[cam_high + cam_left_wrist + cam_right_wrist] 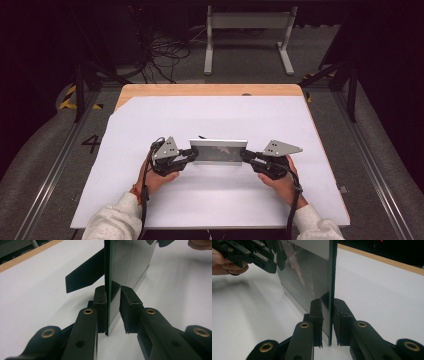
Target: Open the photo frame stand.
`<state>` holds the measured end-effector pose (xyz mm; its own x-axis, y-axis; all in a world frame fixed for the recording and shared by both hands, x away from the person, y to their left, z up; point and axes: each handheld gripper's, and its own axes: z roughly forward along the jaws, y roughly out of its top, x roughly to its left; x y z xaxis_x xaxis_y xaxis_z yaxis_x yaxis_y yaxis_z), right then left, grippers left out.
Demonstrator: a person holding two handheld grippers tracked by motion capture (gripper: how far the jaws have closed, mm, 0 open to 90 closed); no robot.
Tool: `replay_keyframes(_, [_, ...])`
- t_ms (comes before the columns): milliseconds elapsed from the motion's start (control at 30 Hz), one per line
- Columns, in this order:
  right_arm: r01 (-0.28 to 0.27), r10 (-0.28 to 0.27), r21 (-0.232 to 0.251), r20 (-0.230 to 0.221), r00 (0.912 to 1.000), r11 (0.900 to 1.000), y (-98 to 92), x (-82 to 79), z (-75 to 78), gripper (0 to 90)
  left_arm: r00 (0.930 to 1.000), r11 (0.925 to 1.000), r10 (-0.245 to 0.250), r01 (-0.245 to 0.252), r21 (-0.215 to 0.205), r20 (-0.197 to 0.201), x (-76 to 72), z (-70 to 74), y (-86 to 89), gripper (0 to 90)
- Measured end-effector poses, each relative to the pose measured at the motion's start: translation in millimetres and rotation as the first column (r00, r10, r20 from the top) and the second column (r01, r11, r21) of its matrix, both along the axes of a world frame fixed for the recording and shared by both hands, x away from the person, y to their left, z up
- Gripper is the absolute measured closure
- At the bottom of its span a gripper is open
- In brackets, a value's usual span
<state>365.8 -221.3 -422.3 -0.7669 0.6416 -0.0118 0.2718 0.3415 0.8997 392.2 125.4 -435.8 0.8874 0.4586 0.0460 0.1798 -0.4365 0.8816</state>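
Observation:
A flat rectangular panel (218,151) with a mirror-like face and a pale border stands upright on its long edge, in the middle of the white sheet (210,200). My left gripper (192,155) grips its left end and my right gripper (245,155) its right end. In the left gripper view the panel's thin edge (108,277) runs up between the jaws of my left gripper (113,293), with a black prop flap (85,275) behind it. In the right gripper view my right gripper (327,302) clamps the panel (312,272), and the left gripper (257,255) holds the far end.
The sheet covers a wooden table (210,90) whose bare strip shows at the back. Beyond it on the floor stand a white metal frame (247,22), loose cables (165,55) and dark stand legs (345,75). The person's hands and pale sleeves enter from the bottom.

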Motion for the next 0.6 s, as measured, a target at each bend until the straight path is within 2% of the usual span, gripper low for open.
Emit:
replay_keyframes(467, [0.007, -0.007, -0.015, -0.001, 1.0, 1.0, 3.4, 2.1, -1.9, 77.3, 1.0, 0.9999, 0.009, -0.009, 0.007, 0.003, 0.8, -0.5, -1.3, 75.6])
replay_keyframes(600, [0.009, -0.009, -0.018, -0.001, 1.0, 1.0, 4.4, 2.8, -1.9, 77.2, 0.9999, 0.9999, 0.014, -0.014, -0.003, -0.005, 1.7, -1.1, -1.3, 75.5])
